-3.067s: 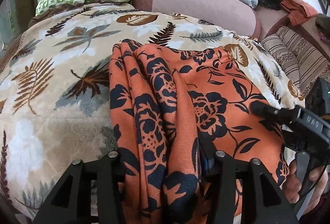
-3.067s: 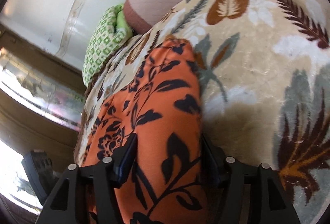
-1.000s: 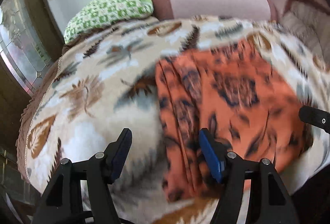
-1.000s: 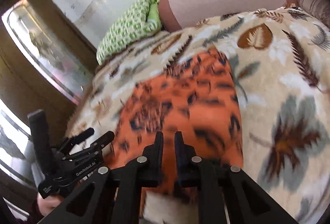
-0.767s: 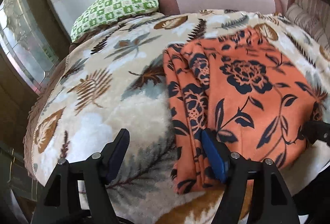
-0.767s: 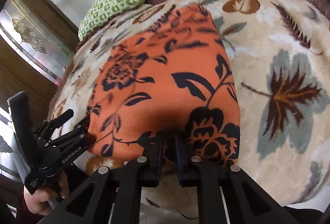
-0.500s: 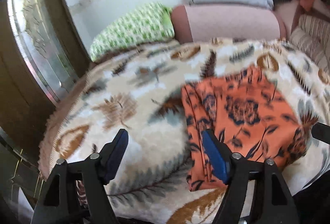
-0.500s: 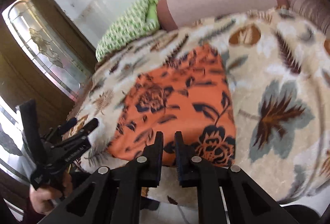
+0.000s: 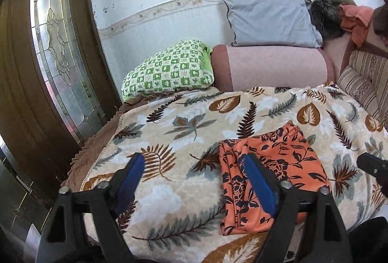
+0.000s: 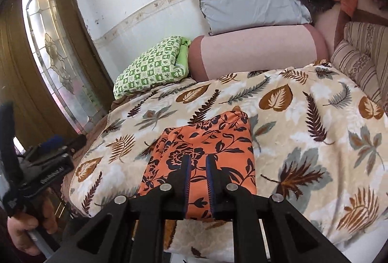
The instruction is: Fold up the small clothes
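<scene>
Leaf-print blanket (image 9: 169,180) covers the bed; green checked pillow (image 9: 169,69), pink bolster (image 9: 274,64) and grey cushion (image 9: 269,19) sit against the wall. Folded orange floral garment (image 9: 274,166) lies flat near the blanket's front edge. Left gripper (image 9: 194,180) above it, jaws opening, nothing between. Right gripper (image 10: 197,178) fingers nearly pressed together, empty, off the cloth.

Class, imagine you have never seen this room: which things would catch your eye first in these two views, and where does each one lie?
First the folded orange floral garment, lying flat near the front edge of the leaf-patterned blanket, with neither gripper touching it. Next the green checked pillow at the blanket's far left, beside a pink bolster. Then the left gripper, its blue-padded jaws opening with nothing between them.
</scene>
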`<control>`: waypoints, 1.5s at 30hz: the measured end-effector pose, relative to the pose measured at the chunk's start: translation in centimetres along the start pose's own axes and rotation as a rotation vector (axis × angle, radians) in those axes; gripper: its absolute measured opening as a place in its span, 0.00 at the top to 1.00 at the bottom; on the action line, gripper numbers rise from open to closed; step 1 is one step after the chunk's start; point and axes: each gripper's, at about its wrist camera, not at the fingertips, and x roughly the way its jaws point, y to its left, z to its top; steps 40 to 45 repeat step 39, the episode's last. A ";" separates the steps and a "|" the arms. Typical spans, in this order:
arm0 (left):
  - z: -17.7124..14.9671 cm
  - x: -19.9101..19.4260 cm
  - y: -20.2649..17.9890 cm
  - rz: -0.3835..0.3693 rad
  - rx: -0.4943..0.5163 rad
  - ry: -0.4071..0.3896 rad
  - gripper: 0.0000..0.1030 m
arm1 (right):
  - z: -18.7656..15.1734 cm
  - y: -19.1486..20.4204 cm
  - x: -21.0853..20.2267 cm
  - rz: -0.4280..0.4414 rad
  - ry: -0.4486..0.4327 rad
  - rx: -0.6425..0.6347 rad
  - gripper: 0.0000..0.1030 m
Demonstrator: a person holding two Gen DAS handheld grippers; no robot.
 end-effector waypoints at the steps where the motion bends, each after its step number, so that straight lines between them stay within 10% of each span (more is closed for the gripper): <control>1: 0.1 -0.3 0.2 -0.002 -0.007 -0.009 0.13 | 0.0 0.0 -0.1 -0.002 0.000 0.000 0.86; 45: 0.7 -2.6 1.1 0.027 -0.051 -0.073 0.07 | -0.3 1.0 -0.5 0.004 -0.035 -0.057 0.85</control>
